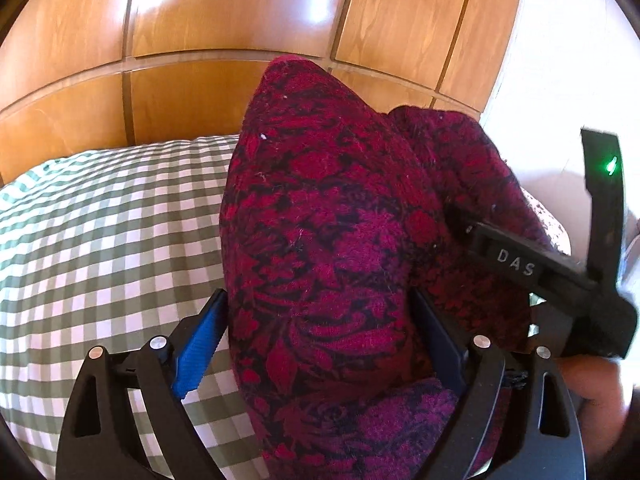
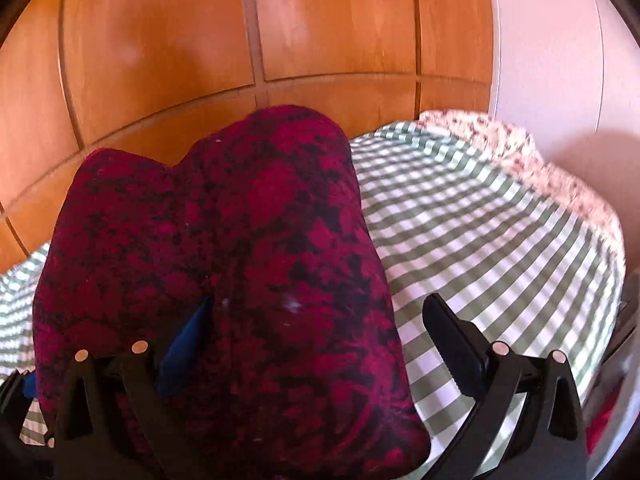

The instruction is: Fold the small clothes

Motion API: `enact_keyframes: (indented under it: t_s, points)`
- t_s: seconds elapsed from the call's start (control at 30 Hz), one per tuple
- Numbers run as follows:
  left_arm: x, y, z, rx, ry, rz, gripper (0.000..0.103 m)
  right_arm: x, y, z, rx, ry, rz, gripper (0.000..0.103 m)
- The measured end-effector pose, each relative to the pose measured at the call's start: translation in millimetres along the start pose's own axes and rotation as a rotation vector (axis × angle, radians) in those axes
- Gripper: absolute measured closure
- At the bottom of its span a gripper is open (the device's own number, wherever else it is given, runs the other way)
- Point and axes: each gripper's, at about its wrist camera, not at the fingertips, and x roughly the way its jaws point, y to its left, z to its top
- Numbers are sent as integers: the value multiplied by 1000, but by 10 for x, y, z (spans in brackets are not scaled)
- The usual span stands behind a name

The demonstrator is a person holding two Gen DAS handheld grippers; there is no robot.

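Note:
A dark red garment with a black floral pattern (image 1: 328, 240) is bunched on a green and white checked bed cover (image 1: 100, 240). My left gripper (image 1: 320, 344) has its jaws on either side of a thick fold of it, pressed against the cloth. In the right wrist view the garment (image 2: 240, 260) covers the left finger and lies between the jaws of my right gripper (image 2: 316, 340). The right finger (image 2: 456, 340) stands clear of the cloth over the cover (image 2: 480, 220). The right gripper's body shows in the left wrist view (image 1: 560, 272).
A wooden panelled wardrobe (image 1: 240, 20) stands behind the bed. A white wall (image 2: 560, 60) is at the right. A speckled white cloth (image 2: 520, 152) lies along the bed's far right edge.

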Motion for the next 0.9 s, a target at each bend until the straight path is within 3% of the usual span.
enact_keyframes:
  t_s: [0.1,0.27,0.43,0.57,0.67,0.77,0.9]
  points:
    - [-100,19,140,-22,6,-3,14,29,-66,19,16,8,18,2]
    - [-245,76,509,18,-85,87,14,44,-187,4,89,15,50,2]
    - [58,-48,842,62,-22,93,14,-28,-223,-10,118,-8,32,2]
    - [414,-158,970,101,19,178,7,-54,-218,-10,126,-18,7,2]
    - [696,-144,868,115,60,229,7,77,-262,10,159,31,8,2]
    - [788,-105,797,125,29,266,7,416,-373,94,223,145,119,2]
    - [756,-161,801,153,21,292,7,512,-490,83,272,163,200,2]
